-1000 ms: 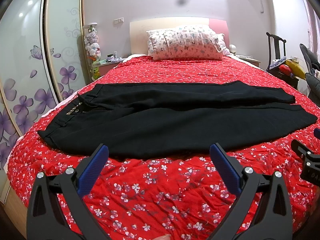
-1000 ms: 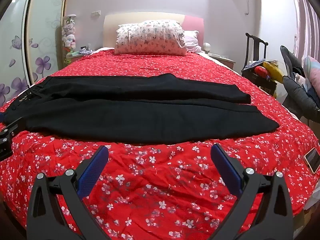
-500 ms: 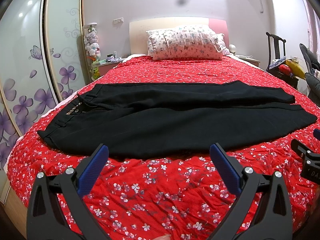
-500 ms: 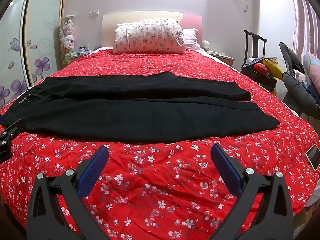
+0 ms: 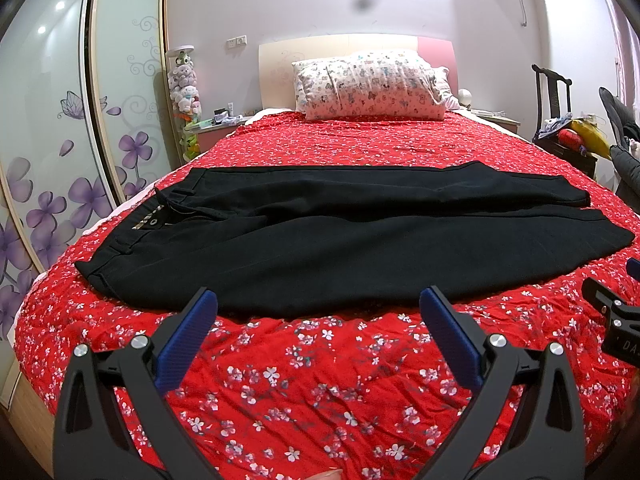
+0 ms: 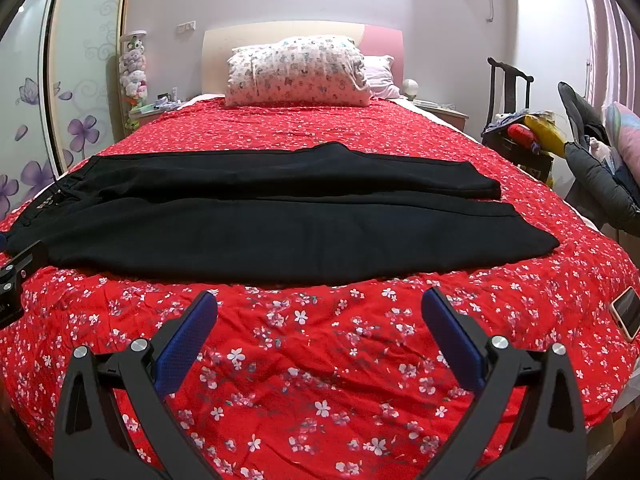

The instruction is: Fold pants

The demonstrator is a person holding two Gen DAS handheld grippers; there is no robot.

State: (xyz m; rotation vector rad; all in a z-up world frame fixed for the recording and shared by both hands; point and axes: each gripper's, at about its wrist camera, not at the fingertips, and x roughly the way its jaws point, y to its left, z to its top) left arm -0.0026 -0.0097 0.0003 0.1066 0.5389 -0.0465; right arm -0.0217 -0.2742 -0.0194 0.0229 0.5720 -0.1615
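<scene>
Left gripper [image 5: 318, 308]: held above the red bedspread [image 5: 320, 380], short of the pants' near edge; jaws spread wide, nothing gripped.
Pants [image 5: 320, 236]: black, laid flat across the bed, waistband to the left, legs stretched rightward, one leg behind the other.
Right gripper [image 6: 319, 310]: held above the bedspread near the pants; jaws parted, empty.
Phone [image 6: 627, 312]: seen at the bed's right edge.

Bright even indoor light, sharp focus, heavy fisheye bending, dark corners.

Mid-frame, I see pants [image 5: 320, 236] lying across the bedspread [image 5: 320, 380]; pillow [image 5: 370, 86] behind, upper centre; phone [image 6: 627, 312] at right edge.
</scene>
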